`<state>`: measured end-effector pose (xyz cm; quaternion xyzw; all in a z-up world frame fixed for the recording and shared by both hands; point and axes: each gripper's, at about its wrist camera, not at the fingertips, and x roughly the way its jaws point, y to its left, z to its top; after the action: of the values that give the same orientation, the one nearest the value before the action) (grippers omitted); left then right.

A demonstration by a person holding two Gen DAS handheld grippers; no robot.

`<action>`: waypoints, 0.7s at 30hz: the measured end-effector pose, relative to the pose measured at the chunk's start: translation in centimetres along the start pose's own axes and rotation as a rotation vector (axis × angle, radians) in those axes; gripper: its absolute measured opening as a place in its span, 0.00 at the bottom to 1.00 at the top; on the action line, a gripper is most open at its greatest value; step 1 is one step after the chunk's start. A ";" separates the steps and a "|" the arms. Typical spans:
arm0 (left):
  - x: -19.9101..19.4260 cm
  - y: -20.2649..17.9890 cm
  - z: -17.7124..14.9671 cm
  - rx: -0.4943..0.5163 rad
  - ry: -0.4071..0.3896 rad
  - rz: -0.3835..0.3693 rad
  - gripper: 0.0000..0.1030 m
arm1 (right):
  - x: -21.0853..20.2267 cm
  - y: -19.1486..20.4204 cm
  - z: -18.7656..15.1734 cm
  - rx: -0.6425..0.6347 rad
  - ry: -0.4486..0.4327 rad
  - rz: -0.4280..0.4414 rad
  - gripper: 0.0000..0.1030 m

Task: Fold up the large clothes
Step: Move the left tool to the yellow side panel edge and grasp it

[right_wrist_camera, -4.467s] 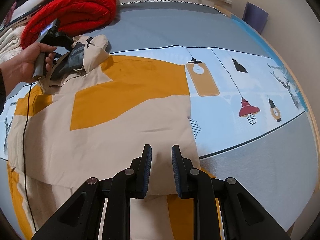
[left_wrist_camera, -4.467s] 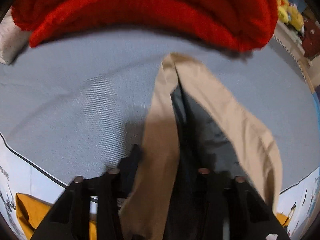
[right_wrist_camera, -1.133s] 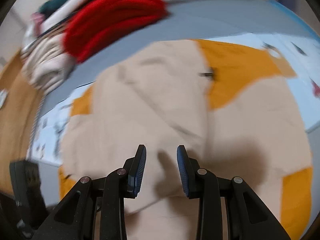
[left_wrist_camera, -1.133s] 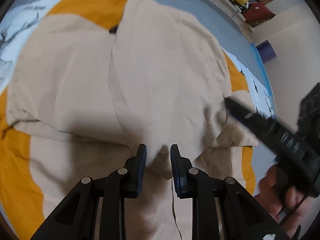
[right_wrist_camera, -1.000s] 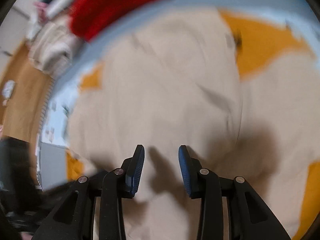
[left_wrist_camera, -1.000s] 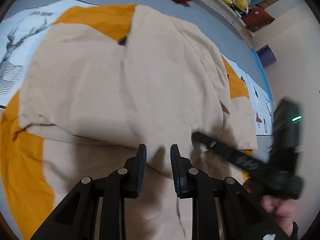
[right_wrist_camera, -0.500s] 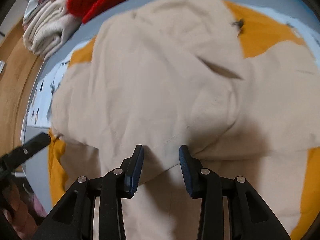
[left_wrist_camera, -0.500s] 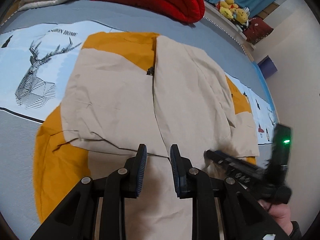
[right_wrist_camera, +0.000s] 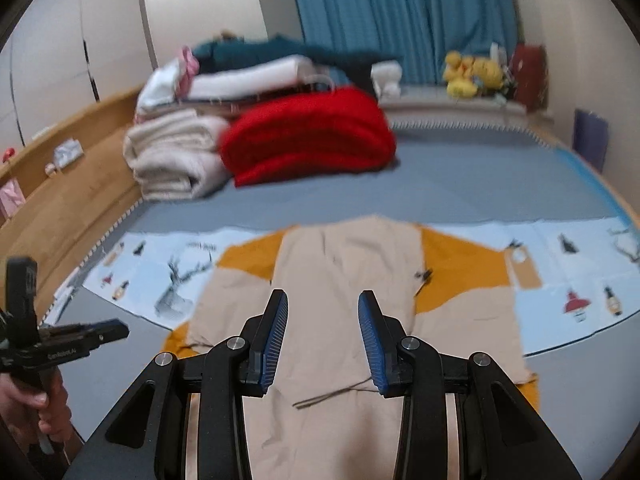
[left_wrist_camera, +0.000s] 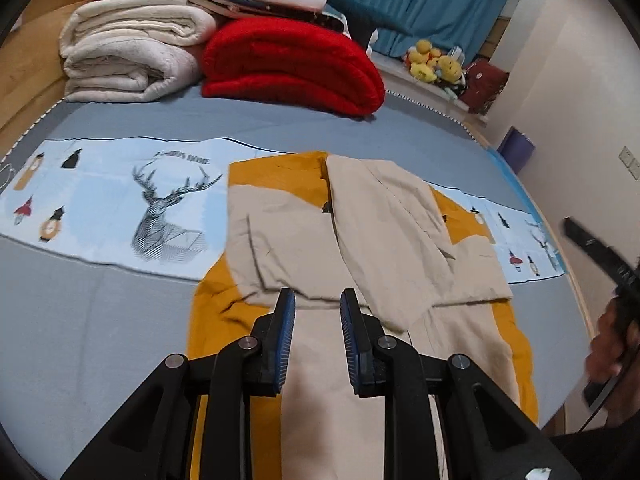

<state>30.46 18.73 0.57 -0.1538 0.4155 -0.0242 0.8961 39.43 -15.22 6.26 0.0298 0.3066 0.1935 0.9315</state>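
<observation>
A beige and mustard-yellow garment lies flat on the bed, with one beige side panel folded over its middle. It also fills the centre of the right wrist view as the garment. My left gripper hovers above its near part, open, with nothing between the fingers. My right gripper is also open and empty, raised above the cloth. Each view shows the other gripper at its edge: the right gripper and the left gripper, each held in a hand.
A red folded blanket and cream folded blankets are stacked at the head of the bed. Plush toys sit on a ledge beyond them. A wooden bed frame runs along the left. The grey sheet carries a light-blue printed strip.
Both grippers have lifted up and back from the garment, and both views now tilt up towards the head of the bed. The garment lies still with its side panel folded in.
</observation>
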 end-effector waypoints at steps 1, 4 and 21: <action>-1.0 0.2 -0.4 0.005 0.005 0.012 0.19 | -1.8 -0.6 -0.1 0.001 -0.023 -0.010 0.37; -5.4 0.6 -2.6 0.026 -0.017 0.013 0.19 | -9.1 -3.1 -1.2 0.020 -0.098 -0.044 0.37; -2.3 10.3 -16.0 -0.225 0.383 0.041 0.17 | -15.1 -21.9 -23.5 0.340 0.381 -0.204 0.20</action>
<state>16.09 24.89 -10.52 -0.2368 0.5814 0.0116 0.7783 22.12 -42.66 -8.17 0.1177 0.5059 0.0467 0.8533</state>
